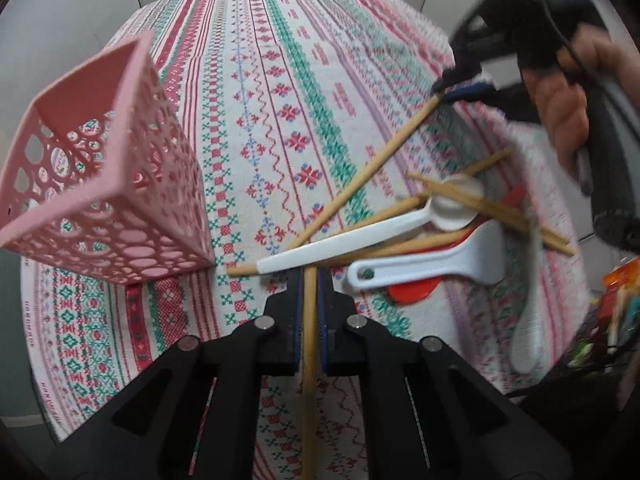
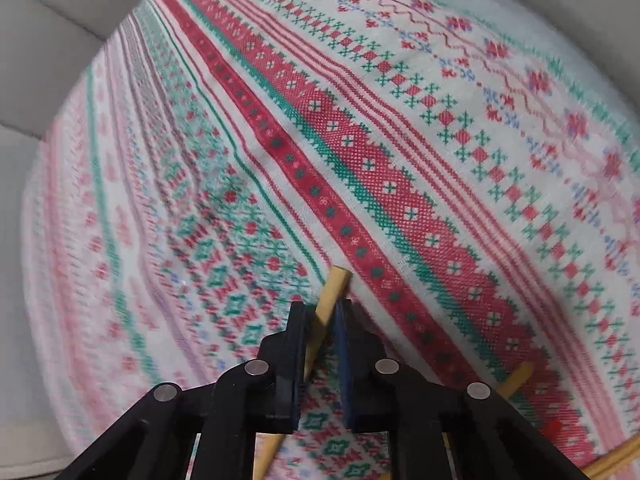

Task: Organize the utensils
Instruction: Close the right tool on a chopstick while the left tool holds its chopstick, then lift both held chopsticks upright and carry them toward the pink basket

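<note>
1. The slim pale wooden chopstick (image 1: 309,320) held by the left gripper (image 1: 309,280) runs straight up the lower centre of the left wrist view. We see it pinched between the blue-lined jaws, which are closed on it, its long axis parallel to the fingers.

2. The pink square perforated plastic holder (image 1: 100,184) stands at the left of that frame, mouth tilted toward the upper left. We judge it to be the destination, so the coming move turns on this: the holder lies to the left of and above the gripped stick, well apart from it.

3. The second long wooden chopstick (image 2: 330,298) crosses the right gripper (image 2: 322,308) obliquely in the right wrist view. The jaws are clamped on it, and its blunt end shows just above the fingertips.

4. In the left wrist view the right gripper (image 1: 460,80) sits at the upper right, farther from the holder. We therefore judge the left hand to be the nearer.

5. The remaining pile, white plastic spoons (image 1: 360,248), a red plastic scoop (image 1: 412,292) and loose chopsticks, lies at centre right on the patterned woven tablecloth (image 1: 280,80).

6. Motion blur smears the upper right. The lower ends of both held sticks are cut off by the frame edge, and the holder's floor is hidden.
</note>
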Demonstrator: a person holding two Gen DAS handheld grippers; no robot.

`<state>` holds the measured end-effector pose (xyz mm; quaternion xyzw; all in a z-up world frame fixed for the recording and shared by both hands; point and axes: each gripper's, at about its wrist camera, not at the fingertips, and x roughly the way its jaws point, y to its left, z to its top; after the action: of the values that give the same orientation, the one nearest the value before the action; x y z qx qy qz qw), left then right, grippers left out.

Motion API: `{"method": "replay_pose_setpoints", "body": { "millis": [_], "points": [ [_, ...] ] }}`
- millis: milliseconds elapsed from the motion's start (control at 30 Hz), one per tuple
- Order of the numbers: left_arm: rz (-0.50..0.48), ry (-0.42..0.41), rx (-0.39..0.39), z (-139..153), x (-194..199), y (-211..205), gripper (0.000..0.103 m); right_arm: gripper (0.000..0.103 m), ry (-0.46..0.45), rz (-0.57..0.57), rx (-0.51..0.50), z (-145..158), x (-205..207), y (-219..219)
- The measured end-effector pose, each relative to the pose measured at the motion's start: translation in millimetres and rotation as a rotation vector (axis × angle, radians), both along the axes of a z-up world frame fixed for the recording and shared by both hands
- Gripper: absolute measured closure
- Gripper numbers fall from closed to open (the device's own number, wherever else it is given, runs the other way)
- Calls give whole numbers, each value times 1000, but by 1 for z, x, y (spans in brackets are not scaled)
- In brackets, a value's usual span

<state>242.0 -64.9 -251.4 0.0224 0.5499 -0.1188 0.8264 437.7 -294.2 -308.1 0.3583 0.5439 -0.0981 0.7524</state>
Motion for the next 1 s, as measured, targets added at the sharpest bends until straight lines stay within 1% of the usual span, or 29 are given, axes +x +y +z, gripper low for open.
{"method": "replay_pose_setpoints", "body": {
  "millis": [67,167,267,333,467,533,633,700,733,767,867,1000],
  "points": [
    [-8,-15,-33,8,1,4,95,94,-42,-8,42,7,-4,-7],
    [-24,-52,-86,27,1,8,95,95,-111,3,39,32,-14,-16],
    [-39,-97,-125,48,0,10,95,95,-192,26,12,63,-27,-18],
    [-52,-132,-164,68,-1,14,95,96,-244,43,-11,83,-32,-11],
    [-67,-213,-247,107,-12,23,95,96,-364,81,-98,127,-48,2],
    [-73,-264,-282,125,-13,28,95,96,-422,97,-144,147,-63,8],
    [-67,-360,-322,153,-13,39,95,96,-496,115,-165,172,-87,14],
    [-55,-440,-335,171,-14,48,95,96,-544,125,-179,185,-95,20],
    [-41,-485,-347,180,-13,56,95,96,-568,131,-182,190,-99,23],
    [-29,-513,-359,186,-11,62,95,96,-589,137,-181,194,-101,25],
    [43,-621,-391,203,-2,84,95,96,-650,167,-172,209,-111,35],
    [129,-737,-391,216,12,107,95,96,-730,229,-162,225,-120,56]
  ]
}}
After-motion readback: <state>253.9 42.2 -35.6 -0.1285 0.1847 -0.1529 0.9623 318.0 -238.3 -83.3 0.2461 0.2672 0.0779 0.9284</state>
